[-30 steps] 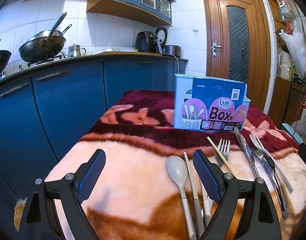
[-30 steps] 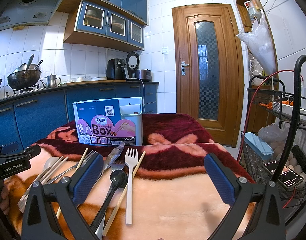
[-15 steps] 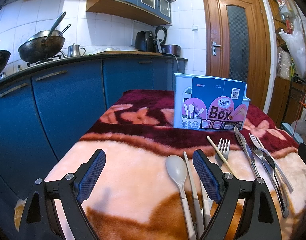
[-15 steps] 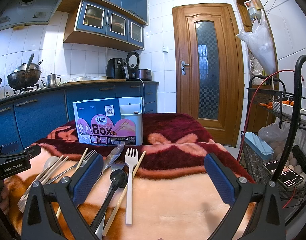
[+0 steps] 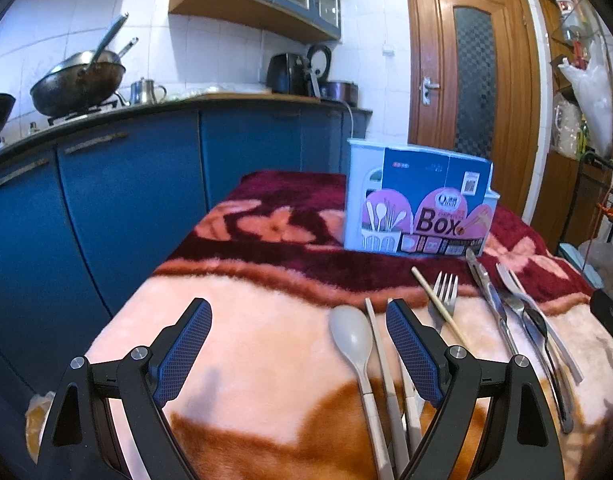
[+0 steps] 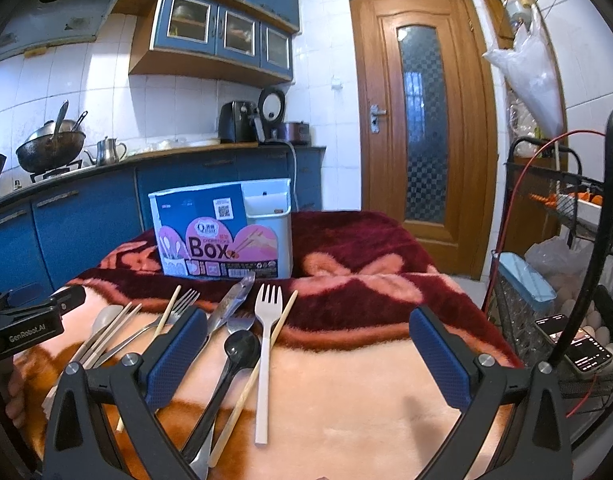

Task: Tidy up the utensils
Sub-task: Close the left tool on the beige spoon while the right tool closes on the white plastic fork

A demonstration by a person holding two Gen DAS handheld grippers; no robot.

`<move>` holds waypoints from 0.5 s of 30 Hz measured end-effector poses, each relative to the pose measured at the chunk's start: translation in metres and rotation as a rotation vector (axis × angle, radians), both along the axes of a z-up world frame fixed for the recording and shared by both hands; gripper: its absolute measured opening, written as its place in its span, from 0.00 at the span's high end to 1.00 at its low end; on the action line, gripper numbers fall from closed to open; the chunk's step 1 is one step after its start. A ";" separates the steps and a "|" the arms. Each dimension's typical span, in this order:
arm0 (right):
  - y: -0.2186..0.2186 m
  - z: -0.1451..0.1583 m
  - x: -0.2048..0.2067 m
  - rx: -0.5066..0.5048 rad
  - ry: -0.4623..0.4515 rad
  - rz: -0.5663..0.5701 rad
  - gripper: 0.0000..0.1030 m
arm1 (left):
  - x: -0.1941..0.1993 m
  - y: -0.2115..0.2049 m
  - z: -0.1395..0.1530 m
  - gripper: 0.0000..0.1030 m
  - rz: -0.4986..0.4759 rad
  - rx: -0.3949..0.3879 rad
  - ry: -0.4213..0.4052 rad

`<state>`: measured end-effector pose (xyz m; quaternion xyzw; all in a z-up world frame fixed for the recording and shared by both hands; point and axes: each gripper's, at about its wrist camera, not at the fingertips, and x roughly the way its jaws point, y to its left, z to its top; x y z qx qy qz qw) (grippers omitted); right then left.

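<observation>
A light blue utensil box point(image 5: 418, 208) point(image 6: 226, 232) with a pink "Box" label stands on the blanket at the back. In front of it lie a beige spoon point(image 5: 352, 340), chopsticks point(image 5: 438, 300), a metal fork point(image 5: 444, 286), a knife point(image 5: 490, 292) and a black spoon point(image 6: 236, 350). A white fork point(image 6: 266, 332) lies rightmost. My left gripper point(image 5: 298, 356) is open above bare blanket, left of the beige spoon. My right gripper point(image 6: 308, 356) is open, its left finger over the utensils.
A pink and maroon blanket point(image 5: 266, 360) covers the table. Blue kitchen cabinets point(image 5: 106, 208) run along the left, with a wok point(image 5: 78, 84) on the stove. A wire rack point(image 6: 566, 320) with a phone stands at the right. A wooden door point(image 6: 422, 120) is behind.
</observation>
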<state>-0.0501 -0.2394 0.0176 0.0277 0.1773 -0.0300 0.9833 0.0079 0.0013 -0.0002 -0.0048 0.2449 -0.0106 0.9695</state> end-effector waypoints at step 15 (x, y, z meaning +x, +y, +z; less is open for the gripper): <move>-0.007 0.018 0.044 0.030 0.293 0.101 0.05 | 0.031 0.015 0.015 0.13 -0.038 0.047 0.250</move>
